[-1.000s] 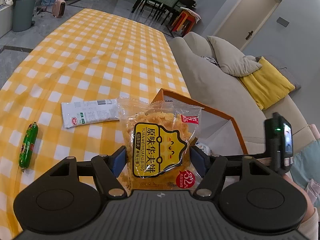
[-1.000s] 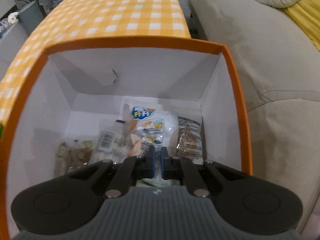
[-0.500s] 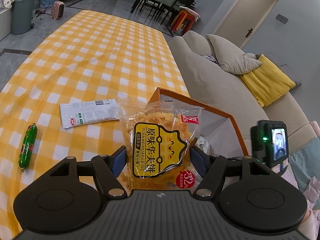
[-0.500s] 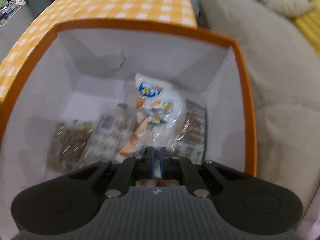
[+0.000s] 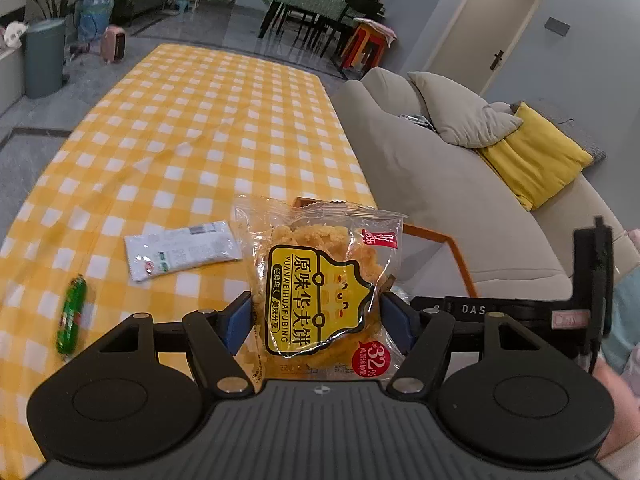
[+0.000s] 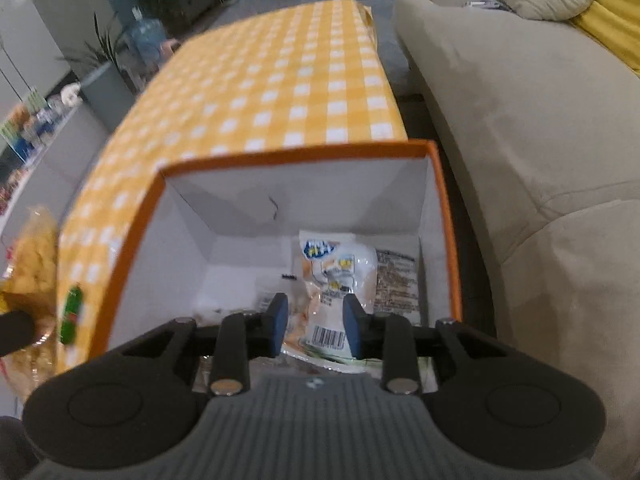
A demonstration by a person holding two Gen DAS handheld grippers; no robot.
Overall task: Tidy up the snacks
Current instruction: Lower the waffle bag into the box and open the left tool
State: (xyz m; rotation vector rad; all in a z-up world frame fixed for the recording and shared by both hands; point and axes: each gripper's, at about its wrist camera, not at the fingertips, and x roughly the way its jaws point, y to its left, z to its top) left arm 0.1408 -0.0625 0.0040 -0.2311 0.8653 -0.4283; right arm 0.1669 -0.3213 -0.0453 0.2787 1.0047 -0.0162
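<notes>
Left gripper (image 5: 316, 320): jaws wide, blue pads pressed on both sides of 1 waffle-biscuit pack (image 5: 320, 292); pack upright, held above the table, yellow label facing cam.
Right gripper (image 6: 316, 322): over the box, pointing down into it; jaws opening, a narrow gap so far; nothing pinched, white snack pack seen through the gap, lower down.
Box (image 6: 142, 216): 1, orange rim, white inside, on table edge nearest the sofa; in left cam it sits at 3 o'clock of the held pack, mostly hidden behind it.
Packs in box: approx 4. White snack pack (image 6: 340, 276) w/ blue logo + barcode, centre; brown printed pack (image 6: 396, 284) at its 3 o'clock, against the wall; clear pack(s) at its 9 o'clock, blurred, count unsure. Near end of the box floor hidden by gripper body.
Loose on table: 2. White sachet (image 5: 180, 248) at 9 o'clock of the held pack, flat; green sausage (image 5: 71, 316) further out at 8 o'clock, near table edge.
Table (image 5: 192, 128): 1, yellow/white check cloth, far end at 12 o'clock.
Sofa (image 5: 440, 184): 1, beige, at 3 o'clock of table; 2 cushions on it, grey + yellow.
Hard to read: right cam motion-blurred; waffle pack only a yellow smear at its left edge, cut off. Small print on the packs illegible.
Person: a bit of hand (image 5: 612, 408) at left cam's lower right, cut off.
</notes>
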